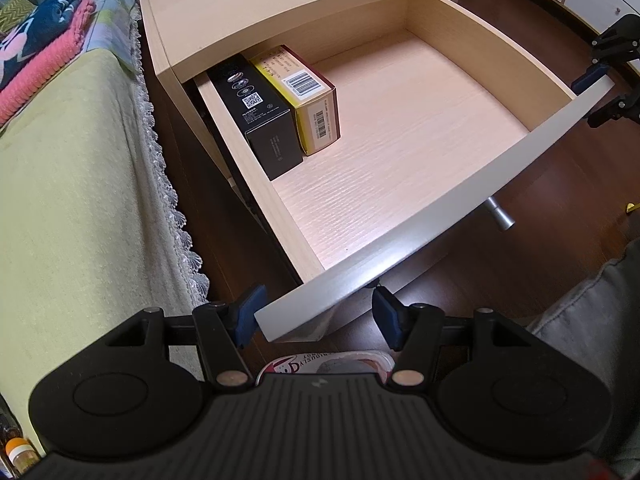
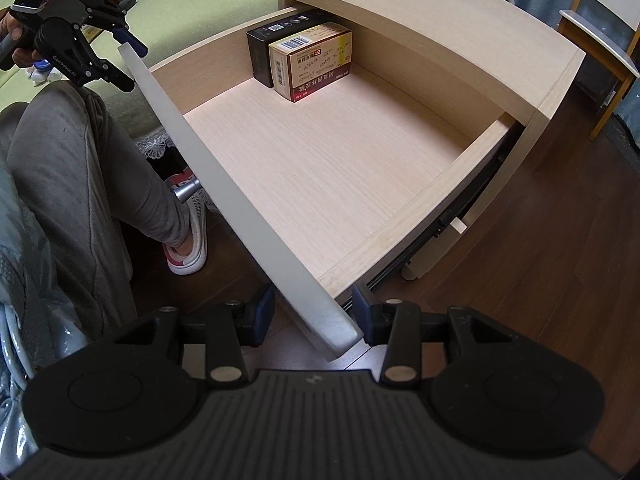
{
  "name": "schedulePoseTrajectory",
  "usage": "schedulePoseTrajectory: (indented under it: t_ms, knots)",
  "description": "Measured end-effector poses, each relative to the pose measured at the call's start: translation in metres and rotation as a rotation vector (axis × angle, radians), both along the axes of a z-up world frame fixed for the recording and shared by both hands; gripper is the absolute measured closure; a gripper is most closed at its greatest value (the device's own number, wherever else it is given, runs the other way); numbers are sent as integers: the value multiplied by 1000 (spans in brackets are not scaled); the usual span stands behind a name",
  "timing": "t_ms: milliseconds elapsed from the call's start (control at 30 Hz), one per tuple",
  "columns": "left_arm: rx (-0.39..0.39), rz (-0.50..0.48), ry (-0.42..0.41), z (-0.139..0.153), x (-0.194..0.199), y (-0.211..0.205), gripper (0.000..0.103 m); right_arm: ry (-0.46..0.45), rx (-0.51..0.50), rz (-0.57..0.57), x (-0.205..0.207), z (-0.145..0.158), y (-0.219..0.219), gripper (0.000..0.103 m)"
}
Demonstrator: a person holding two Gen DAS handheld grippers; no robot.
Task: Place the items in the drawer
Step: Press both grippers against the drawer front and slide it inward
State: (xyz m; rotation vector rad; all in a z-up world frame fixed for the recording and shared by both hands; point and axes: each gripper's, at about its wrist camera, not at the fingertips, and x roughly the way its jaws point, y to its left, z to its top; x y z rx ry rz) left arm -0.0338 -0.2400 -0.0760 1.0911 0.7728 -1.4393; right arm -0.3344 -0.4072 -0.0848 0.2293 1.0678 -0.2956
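Left wrist view shows my left tongs (image 1: 318, 316) and right tongs (image 2: 312, 314) open astride the drawer (image 1: 420, 216) front's ends, boxes (image 1: 280, 100) in its rear corner; I'd push evenly.

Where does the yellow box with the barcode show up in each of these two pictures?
Left wrist view: the yellow box sits upper left of centre, right of the black box.
Right wrist view: the yellow box sits top centre, right of the black box.
Shared landmark: the drawer's white front.
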Motion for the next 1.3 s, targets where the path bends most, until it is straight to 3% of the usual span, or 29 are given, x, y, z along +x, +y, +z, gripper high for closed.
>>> schedulePoseTrajectory:
  t_ms: [1300]
  knots:
    - [-41, 20, -21, 4, -2, 16, 41, 25, -43, -22, 13, -6, 4, 61]
